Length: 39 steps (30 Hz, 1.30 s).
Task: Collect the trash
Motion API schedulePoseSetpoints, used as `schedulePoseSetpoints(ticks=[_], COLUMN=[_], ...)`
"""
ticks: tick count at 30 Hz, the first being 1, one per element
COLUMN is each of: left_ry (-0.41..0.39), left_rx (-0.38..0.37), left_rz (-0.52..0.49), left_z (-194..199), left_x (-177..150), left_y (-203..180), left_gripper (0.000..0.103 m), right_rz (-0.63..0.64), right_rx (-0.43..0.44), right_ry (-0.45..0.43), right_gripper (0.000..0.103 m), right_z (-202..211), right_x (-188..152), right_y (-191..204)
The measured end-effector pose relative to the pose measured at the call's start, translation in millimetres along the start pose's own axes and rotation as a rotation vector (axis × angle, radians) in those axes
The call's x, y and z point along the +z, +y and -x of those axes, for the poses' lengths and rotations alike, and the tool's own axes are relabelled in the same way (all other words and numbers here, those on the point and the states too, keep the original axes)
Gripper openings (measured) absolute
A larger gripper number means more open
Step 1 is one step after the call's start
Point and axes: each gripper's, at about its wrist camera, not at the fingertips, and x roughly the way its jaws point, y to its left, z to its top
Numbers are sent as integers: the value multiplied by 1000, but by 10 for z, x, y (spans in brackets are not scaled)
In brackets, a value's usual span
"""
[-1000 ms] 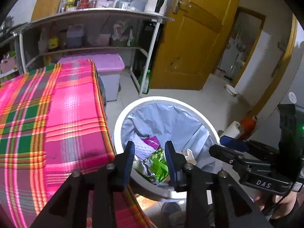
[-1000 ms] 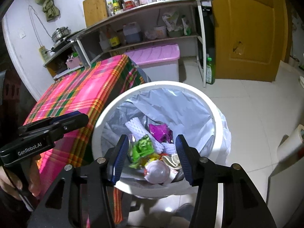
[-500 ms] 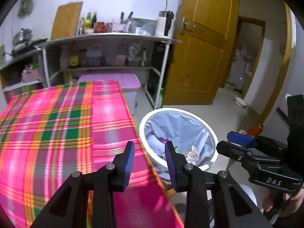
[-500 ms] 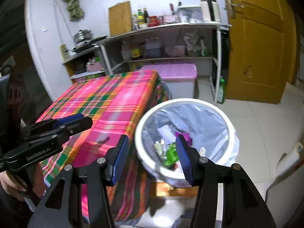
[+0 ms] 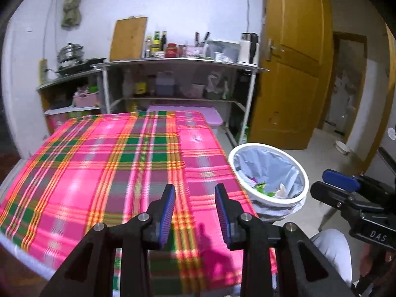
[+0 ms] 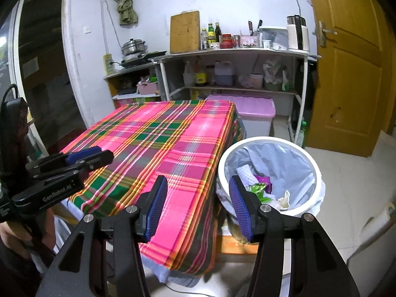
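While I am holding both tools over the near end of the table, the left gripper (image 5: 195,212) is showing its blue pads spread apart with nothing between them, only pink plaid tablecloth (image 5: 118,163) behind the gap. The right gripper (image 6: 198,208) is also standing wide, its jaws empty, one pad over the cloth's hanging edge and the other in front of the bin.

I am seeing the trash bin (image 6: 314,170) standing upright on the floor, just beside the table's right edge, its round mouth facing straight up and its long axis vertical. From the left wrist it is sitting at about three o'clock of my pads (image 5: 305,180); from the right wrist it is sitting at about two o'clock. A pale blue liner (image 6: 289,158) is folding over the white rim. Inside, I am making out a white foam net sleeve (image 6: 245,173), a purple wrapper (image 6: 263,180), a green wrapper (image 6: 257,188) and a cream scrap (image 6: 285,198), all lying jumbled at the bottom; I cannot tell which way each piece is pointing.

At twelve o'clock a metal shelf unit (image 6: 232,52) is carrying bottles and a kettle (image 6: 298,33), with a pink-lidded storage box (image 6: 252,109) below. A yellow door (image 6: 351,69) is standing at about two o'clock.
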Motion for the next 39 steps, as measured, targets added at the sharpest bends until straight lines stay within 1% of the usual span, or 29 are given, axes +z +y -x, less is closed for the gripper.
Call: schedulePoseSetpoints(ticks=[5, 9, 15, 24, 39], left_ry=[-18, -13, -40, -16, -28], left_rx=[35, 42, 60, 74, 81], left_rz=[16, 26, 27, 45, 40], left_z=[213, 332, 507, 487, 527], left_x=[-127, -225, -312, -389, -374], left_y=[73, 104, 110, 155, 145], left_gripper=[33, 33, 33, 33, 33], right_rz=[14, 28, 35, 49, 46], right_rx=[14, 17, 6, 2, -8], right_ry=[12, 13, 0, -14, -14], right_gripper=[53, 53, 53, 53, 53], right_z=[42, 92, 167, 228, 278], right_x=[-95, -169, -227, -238, -244], right_y=[72, 133, 183, 220, 204])
